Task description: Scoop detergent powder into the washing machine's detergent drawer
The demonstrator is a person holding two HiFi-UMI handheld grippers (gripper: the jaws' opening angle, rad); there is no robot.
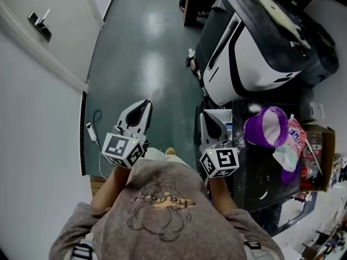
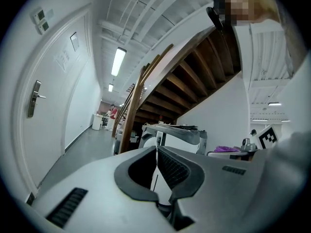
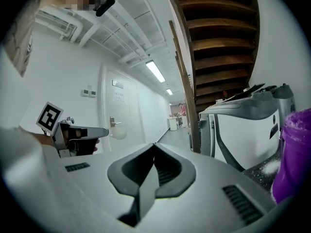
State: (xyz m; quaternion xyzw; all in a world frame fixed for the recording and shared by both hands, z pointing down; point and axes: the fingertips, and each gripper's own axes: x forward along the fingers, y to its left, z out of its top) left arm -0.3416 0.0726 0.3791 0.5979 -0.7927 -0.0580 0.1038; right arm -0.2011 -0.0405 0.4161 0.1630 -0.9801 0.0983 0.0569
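Left tool (image 1: 146, 103), right tool (image 1: 207, 116): closed, empty. Tub (image 1: 264, 127) on surface (image 1: 255, 184): likely light, stiff, perhaps powder-slick. Pinch at rim.

You've got glossy green floor (image 1: 146, 64) at 12, white door (image 1: 40, 23) w/ metal handle at 10, dark table (image 1: 252, 172) at 4. Wood stairs (image 2: 194, 81) overhead at 1, ceiling strip light (image 2: 118, 61) on.

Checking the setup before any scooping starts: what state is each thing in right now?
Left claw: shut, empty.
Right claw: shut, empty.
Purple tub: open, white powder inside.
Detergent bag: lying beside the tub.
Table: dusted with spilled white powder.
Door: shut.
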